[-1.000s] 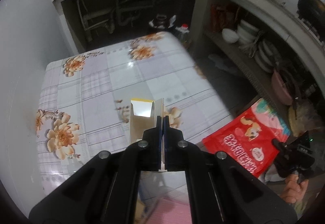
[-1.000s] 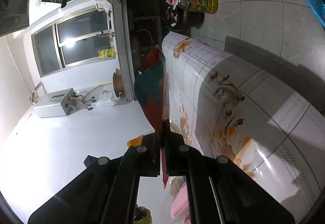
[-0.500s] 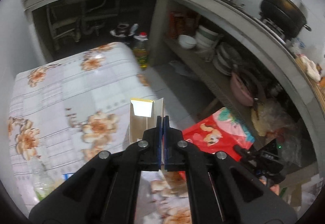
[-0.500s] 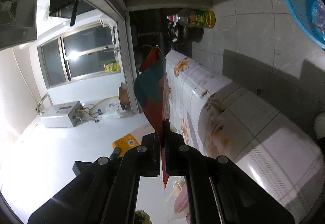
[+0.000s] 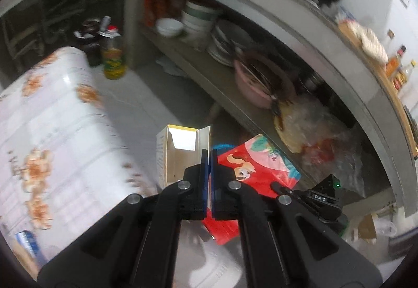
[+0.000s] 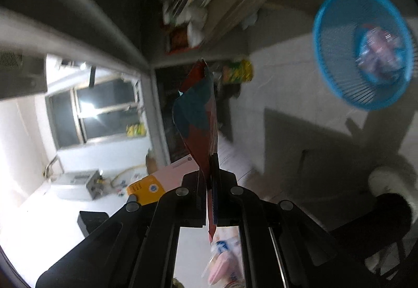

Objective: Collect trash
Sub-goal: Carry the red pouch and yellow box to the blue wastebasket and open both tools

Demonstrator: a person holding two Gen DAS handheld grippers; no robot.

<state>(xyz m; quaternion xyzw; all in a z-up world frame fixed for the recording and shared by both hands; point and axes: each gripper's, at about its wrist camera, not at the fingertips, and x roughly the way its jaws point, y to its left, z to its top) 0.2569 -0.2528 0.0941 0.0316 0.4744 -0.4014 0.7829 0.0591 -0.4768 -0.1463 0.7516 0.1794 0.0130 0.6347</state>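
Both fisheye views are dim and bend hard at their dark rims, curving the counter edge (image 5: pixel 300 24). Motion blur smears the floral tablecloth (image 5: pixel 52 131), the shelf dishes and the blue basket (image 6: pixel 363 47). A window (image 6: pixel 99 110) glares at the right wrist view's left; the white wall beneath is blown out. Hard shadows cross the floor.
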